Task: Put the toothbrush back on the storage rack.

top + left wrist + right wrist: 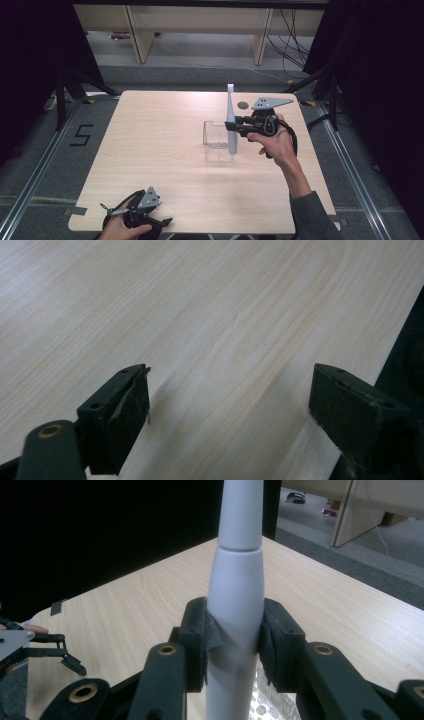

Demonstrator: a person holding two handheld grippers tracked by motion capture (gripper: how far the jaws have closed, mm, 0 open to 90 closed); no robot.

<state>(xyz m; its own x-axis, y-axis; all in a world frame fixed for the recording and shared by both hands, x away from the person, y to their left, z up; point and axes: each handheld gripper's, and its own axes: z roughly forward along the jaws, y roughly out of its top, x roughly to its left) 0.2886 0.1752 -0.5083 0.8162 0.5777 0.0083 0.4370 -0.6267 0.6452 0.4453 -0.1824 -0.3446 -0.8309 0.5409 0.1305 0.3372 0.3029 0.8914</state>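
A person's right gripper [236, 125] is clamped around the lower middle of a tall white tapered wand [231, 120], held upright over a clear plastic box [218, 142] right of the table's [150, 150] centre. The wand looks light, rigid and smooth, likely slippery; the thicker middle suits gripping. The left gripper [107, 210] rests open and empty at the near edge. Bare tabletop surrounds the box.

A light wood table [165, 150] carries a clear box [218, 142] just beside the right gripper [233, 123], on the side its jaws point to, and well apart from the left gripper [107, 210], which rests at the table's near edge.
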